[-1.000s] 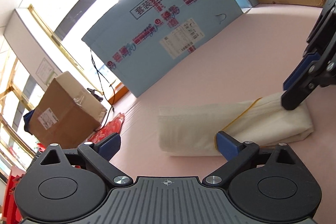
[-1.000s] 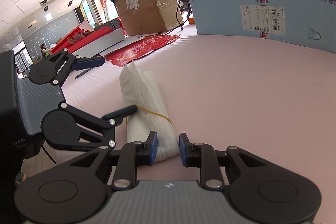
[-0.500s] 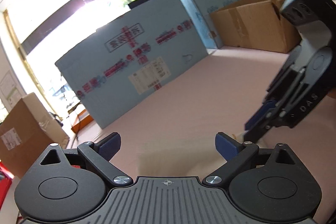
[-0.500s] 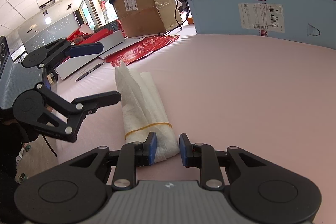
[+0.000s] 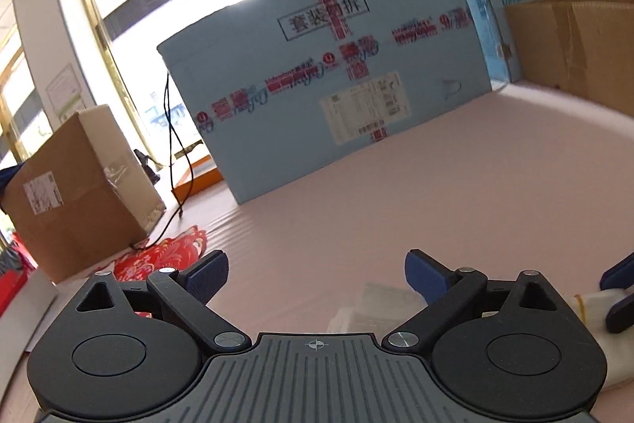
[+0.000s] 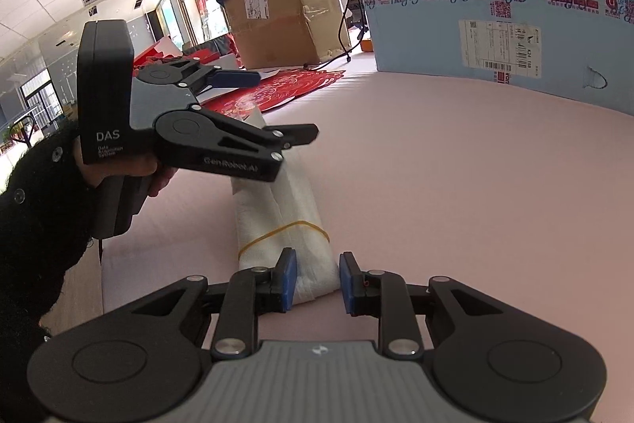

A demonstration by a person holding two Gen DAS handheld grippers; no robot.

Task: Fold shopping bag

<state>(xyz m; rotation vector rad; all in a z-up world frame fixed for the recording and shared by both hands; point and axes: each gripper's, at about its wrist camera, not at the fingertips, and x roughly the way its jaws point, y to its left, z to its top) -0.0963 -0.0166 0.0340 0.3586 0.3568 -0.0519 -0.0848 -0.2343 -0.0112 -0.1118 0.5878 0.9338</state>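
Rolled shopping bag [image 6: 277, 221] lying mid pink surface [image 6: 455, 185], yellow rubber band [image 6: 283, 230] round it. Right claw [image 6: 313, 280] narrow, pinching near end. Left claw [image 6: 277, 108] wide, empty, above far end. Risk: band slipping off on release, roll springing loose.

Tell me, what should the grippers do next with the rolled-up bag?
Probably the right gripper should let go: the rolled shopping bag already lies on the pink mat with a yellow rubber band around it, and the left gripper hangs open above, holding nothing.
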